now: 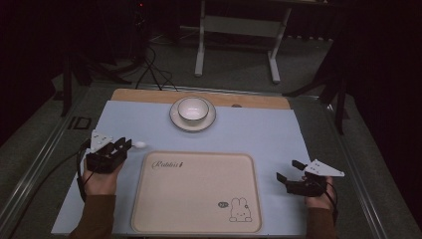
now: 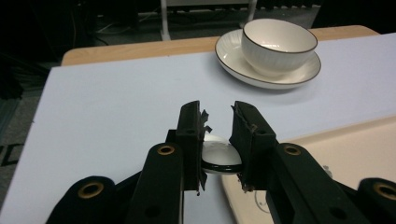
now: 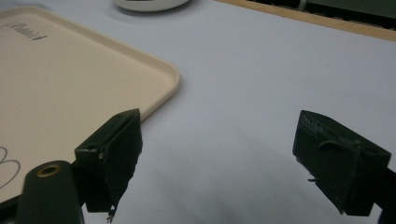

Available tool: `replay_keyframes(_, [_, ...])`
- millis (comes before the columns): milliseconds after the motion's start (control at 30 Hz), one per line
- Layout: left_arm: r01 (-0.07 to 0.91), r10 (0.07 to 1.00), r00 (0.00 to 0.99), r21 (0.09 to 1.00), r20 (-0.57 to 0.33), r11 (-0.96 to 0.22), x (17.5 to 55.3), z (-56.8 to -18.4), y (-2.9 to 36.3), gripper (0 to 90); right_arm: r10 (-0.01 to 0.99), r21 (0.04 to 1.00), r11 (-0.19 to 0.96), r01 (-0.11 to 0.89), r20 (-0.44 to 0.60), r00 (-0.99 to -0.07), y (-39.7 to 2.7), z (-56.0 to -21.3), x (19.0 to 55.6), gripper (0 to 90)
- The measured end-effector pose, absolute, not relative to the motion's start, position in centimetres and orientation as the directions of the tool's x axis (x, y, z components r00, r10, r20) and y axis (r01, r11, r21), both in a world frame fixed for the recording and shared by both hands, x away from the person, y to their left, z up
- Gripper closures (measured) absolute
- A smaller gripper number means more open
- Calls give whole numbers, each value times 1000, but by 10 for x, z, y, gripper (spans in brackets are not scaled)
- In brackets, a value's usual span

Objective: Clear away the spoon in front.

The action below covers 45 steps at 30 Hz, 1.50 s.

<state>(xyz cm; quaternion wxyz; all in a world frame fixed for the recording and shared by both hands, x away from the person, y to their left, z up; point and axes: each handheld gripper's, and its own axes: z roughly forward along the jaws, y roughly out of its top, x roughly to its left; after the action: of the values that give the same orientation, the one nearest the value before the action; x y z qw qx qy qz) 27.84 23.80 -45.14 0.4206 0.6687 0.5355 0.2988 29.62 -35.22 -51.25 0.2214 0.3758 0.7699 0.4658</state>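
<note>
Gripping white spoon (image 2: 219,156) in left tongs (image 2: 218,122); bowl (image 2: 278,43) ahead, tray (image 2: 355,144) beside.

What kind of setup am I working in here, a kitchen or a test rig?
Most likely a staged recording bench in a lab: a pale blue mat covers the wooden table, a dark metal frame surrounds it, black cables trail across grey carpet, and the room is dim.
</note>
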Motion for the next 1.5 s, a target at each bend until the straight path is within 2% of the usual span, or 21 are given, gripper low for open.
replay_keyframes(867, [479,947,321,863,-5,-158,274,-469,201,735,787,884,283,372,8,-617,-353,-512,297,155])
replay_keyframes(1500, [495,943,327,841,54,-220,266,-482,187,731,788,886,281,370,8,-616,-354,-512,297,155])
